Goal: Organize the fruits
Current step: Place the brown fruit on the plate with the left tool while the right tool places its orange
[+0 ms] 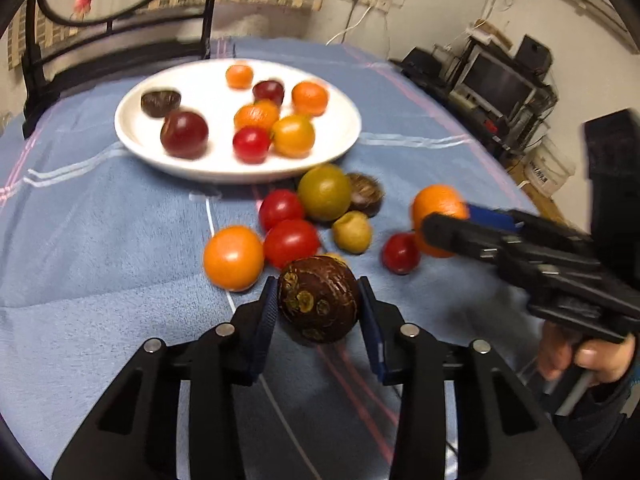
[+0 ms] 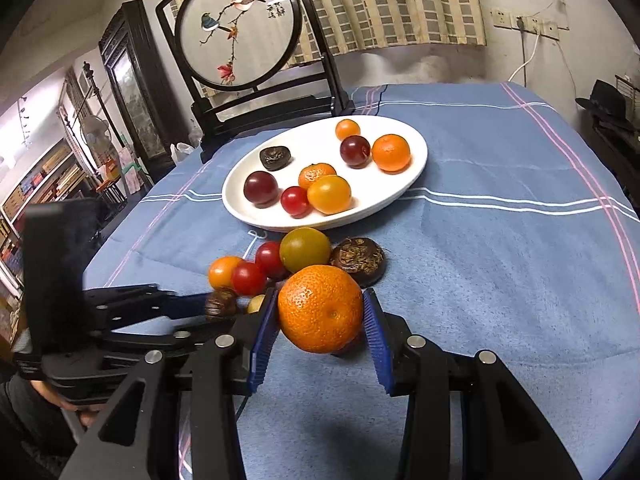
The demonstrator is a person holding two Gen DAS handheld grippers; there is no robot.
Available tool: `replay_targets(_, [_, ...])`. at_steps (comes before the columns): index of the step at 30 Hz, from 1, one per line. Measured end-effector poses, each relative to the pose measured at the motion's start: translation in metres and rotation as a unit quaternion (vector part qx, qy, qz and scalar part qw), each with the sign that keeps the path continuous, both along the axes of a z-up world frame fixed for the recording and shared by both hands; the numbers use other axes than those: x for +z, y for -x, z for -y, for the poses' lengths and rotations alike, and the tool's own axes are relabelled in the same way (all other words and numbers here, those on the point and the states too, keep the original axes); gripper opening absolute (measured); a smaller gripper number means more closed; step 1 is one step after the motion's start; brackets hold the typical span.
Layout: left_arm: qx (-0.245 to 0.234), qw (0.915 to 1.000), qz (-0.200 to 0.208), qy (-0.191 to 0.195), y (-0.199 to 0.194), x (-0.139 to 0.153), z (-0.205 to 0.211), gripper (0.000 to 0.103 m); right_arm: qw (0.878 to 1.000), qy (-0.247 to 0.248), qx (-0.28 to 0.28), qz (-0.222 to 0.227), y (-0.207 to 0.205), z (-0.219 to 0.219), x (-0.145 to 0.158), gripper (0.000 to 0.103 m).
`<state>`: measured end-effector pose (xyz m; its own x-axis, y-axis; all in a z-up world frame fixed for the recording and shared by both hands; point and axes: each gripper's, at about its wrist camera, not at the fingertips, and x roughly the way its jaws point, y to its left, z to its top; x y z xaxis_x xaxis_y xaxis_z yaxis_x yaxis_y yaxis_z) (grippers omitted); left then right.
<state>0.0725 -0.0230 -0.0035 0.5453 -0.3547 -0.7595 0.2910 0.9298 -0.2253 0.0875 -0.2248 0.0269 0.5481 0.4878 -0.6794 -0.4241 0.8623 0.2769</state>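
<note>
Black gripper arms with silver pivot bolts fill the foreground of both wrist views. Between the blue pads of the left gripper [image 1: 319,304] sits a dark brown, scarred round fruit [image 1: 318,298], both pads pressed to its sides. The right gripper [image 2: 321,312] is closed on a mandarin [image 2: 321,308] in the same way — one pad on each flank. Whether either fruit has cleared the blue cloth [image 2: 500,280] cannot be told for certain, though a shadow beneath the mandarin suggests it has.

Ahead lies the white plate [image 2: 416,168], already carrying eight small fruits. Just short of its near rim a loose cluster waits on the cloth: red tomatoes [image 1: 291,242], an orange tomato [image 1: 234,258], an olive-green fruit [image 1: 325,192], a small yellow one [image 1: 352,232] and a brown, flat-topped one [image 1: 366,194].

The step in hand appears to be carrying both held fruits to the plate. Done well, it likely means keeping the grip steady but light — the mandarin's skin would give under hard pressure — and lifting high enough to pass over the cluster and the rim. The barest patches of plate look to be its near-left and far-right areas; lowering each fruit until it rests before the pads part should keep round fruit from rolling off.
</note>
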Motion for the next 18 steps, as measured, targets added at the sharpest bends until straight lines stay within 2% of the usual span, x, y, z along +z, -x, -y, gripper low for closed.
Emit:
replay_targets(5, [0.013, 0.9997, 0.023, 0.0, -0.005, 0.028, -0.01, 0.039, 1.0, -0.005, -0.023, 0.006, -0.002, 0.0, 0.01, 0.043])
replay_targets(9, [0.04, 0.9987, 0.031, 0.0, -0.036, 0.047, -0.023, 0.039, 1.0, -0.016, -0.007, 0.017, -0.006, -0.011, 0.031, 0.043])
replay_targets(14, [0.075, 0.9965, 0.036, 0.003, -0.073, 0.061, -0.035, 0.039, 0.999, 0.001, -0.006, 0.034, -0.04, -0.035, 0.053, 0.043])
replay_targets(18, [0.118, 0.9926, 0.028, -0.002, -0.11, 0.061, -0.049, 0.039, 0.999, -0.006, -0.032, 0.02, -0.076, -0.041, 0.046, 0.043])
